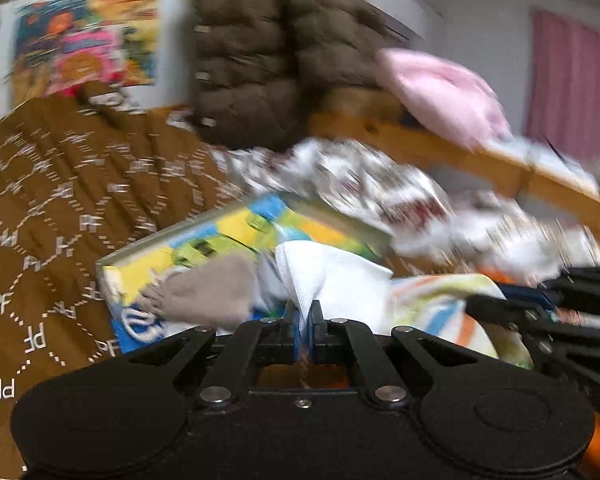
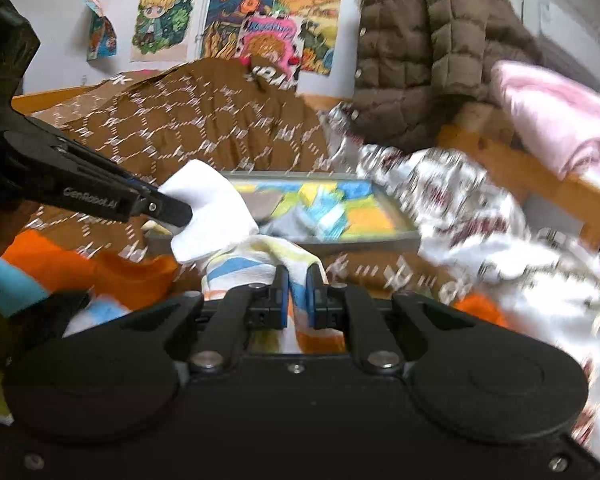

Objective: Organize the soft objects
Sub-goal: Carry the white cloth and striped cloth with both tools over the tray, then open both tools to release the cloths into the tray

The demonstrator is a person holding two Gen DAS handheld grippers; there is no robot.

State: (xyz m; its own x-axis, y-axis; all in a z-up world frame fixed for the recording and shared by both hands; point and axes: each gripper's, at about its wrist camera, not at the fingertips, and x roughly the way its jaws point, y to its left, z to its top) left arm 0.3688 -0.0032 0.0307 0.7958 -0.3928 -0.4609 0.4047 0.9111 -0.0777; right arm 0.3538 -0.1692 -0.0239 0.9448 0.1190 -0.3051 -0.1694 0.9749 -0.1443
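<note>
In the left wrist view my left gripper (image 1: 304,309) is shut on a fold of a white cloth (image 1: 336,276), which rises just ahead of the jaws. The right wrist view shows the same gripper (image 2: 178,218) coming in from the left with the white cloth (image 2: 208,206) lifted. My right gripper (image 2: 298,282) is shut on a striped yellow, blue and orange towel (image 2: 240,264). That towel (image 1: 440,304) lies right of the white cloth, with the right gripper (image 1: 476,304) at its edge. Behind both sits a colourful shallow box (image 2: 376,196) holding a grey cloth (image 1: 212,292).
A brown patterned quilt (image 2: 204,128) covers the bed on the left. A white patterned blanket (image 2: 480,220) is heaped on the right. A brown puffer jacket (image 2: 428,52) and a pink cloth (image 2: 560,120) hang over the wooden rail (image 2: 540,176). An orange cloth (image 2: 132,276) lies near left.
</note>
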